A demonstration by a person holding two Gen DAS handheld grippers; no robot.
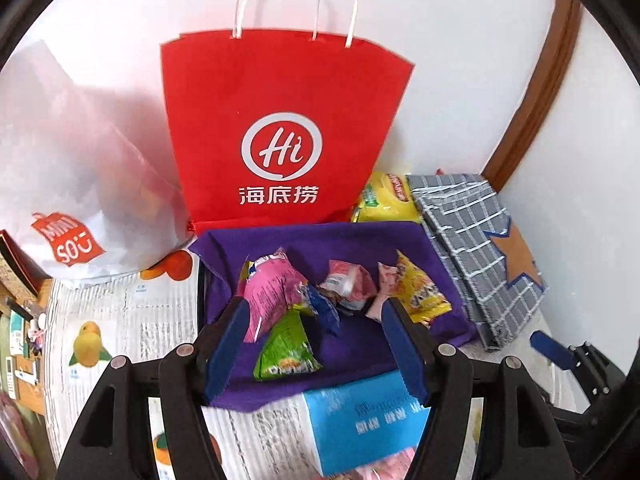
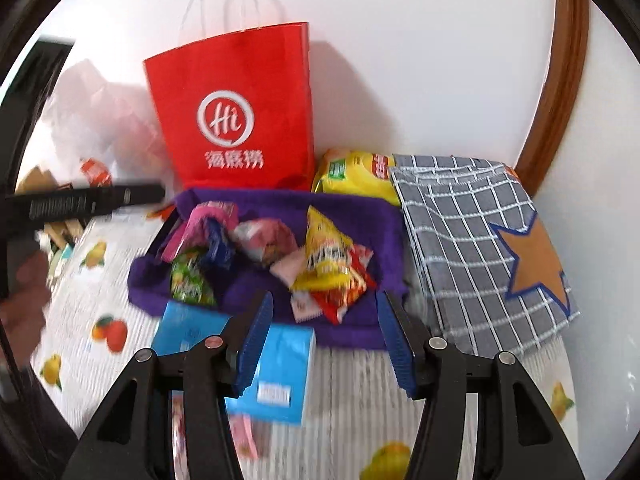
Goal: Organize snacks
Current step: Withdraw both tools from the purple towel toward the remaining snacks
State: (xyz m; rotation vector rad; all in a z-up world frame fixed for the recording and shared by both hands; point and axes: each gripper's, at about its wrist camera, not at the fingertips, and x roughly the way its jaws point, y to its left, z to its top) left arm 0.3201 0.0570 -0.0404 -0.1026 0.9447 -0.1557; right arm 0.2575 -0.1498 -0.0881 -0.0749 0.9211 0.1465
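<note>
Sorting the loose snack packets is judged to be the step in hand, with a pile of them already gathered in the shallow purple fabric-lined tray [image 1: 304, 240] that sits on the fruit-printed table covering [image 1: 120, 320], in front of the upright red paper carrier bag with white twisted handles [image 1: 280, 120]. A pink foil packet [image 1: 266, 292], a green foil packet [image 1: 286, 350] and a yellow foil packet [image 1: 420, 292] are seen lying loosely against one another in the tray. The left gripper [image 1: 316, 344] is held above the tray's near edge with its blue-padded jaws parted about halfway, and nothing is gripped. The right gripper [image 2: 326, 344] is likewise half open and empty, hovering over the near rim beside a flat light-blue carton [image 2: 280, 372]. A large yellow crisp bag [image 2: 356, 176] is left outside the tray, wedged behind it beside a folded grey checked cloth with an orange star [image 2: 480, 240]. For a clean pick, one packet should be approached from above at a free crimped edge, so that its neighbours are not dragged out.
</note>
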